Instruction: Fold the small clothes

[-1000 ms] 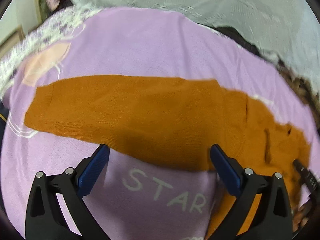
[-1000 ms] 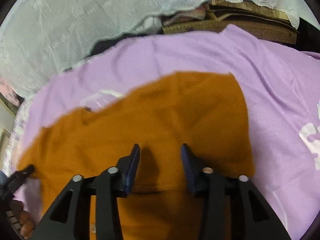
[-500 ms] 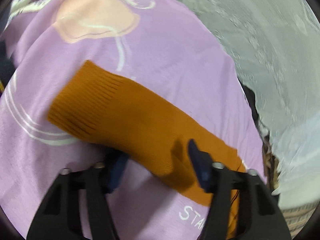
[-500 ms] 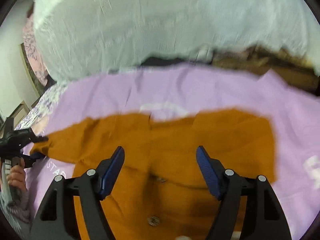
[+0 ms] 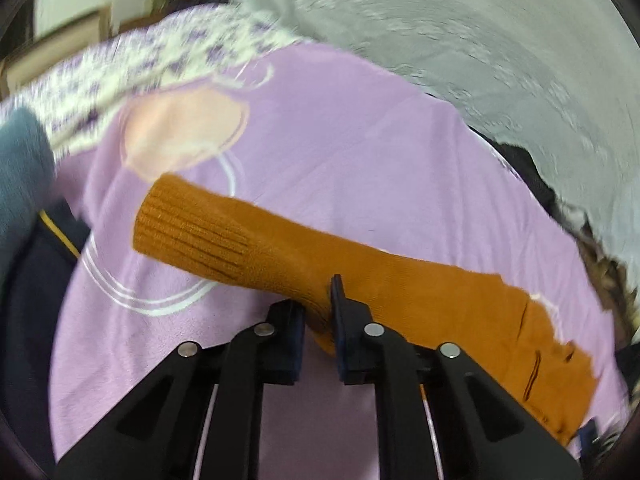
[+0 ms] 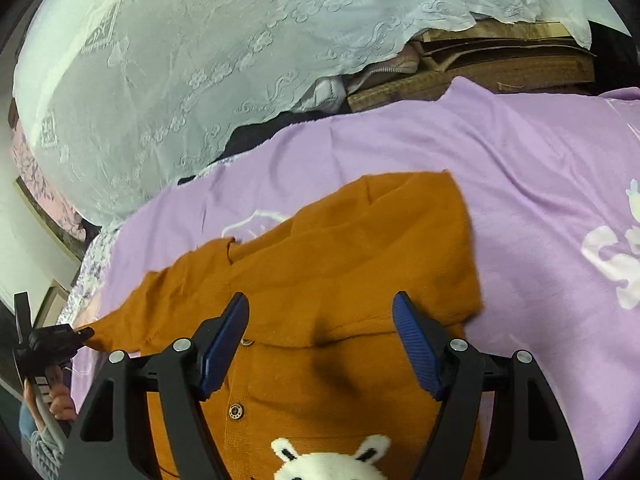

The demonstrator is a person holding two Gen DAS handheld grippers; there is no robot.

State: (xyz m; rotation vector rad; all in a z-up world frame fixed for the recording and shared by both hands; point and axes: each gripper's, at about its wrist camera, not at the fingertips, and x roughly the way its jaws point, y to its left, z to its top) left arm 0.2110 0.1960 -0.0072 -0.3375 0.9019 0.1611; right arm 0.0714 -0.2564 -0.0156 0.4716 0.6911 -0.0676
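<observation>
An orange knitted cardigan [image 6: 328, 280] with buttons and a white bunny face lies on a purple blanket [image 6: 540, 184]. Its left sleeve [image 5: 248, 236] stretches out to the left, ribbed cuff at the end. My left gripper [image 5: 318, 320] is shut on the near edge of that sleeve, and it also shows at the far left of the right wrist view [image 6: 76, 334]. My right gripper [image 6: 320, 340] is open and empty, hovering over the cardigan's chest just above the button placket.
A white lace cloth [image 6: 200, 60] covers a pile behind the blanket, with cardboard [image 6: 500, 64] to its right. A floral sheet [image 5: 152, 60] and dark clothing [image 5: 28, 320] lie at the left edge. The blanket [image 5: 360, 140] bears white prints.
My left gripper has moved left from the body to the sleeve and closed on its edge. My right gripper has opened wide and pulled back over the chest.
</observation>
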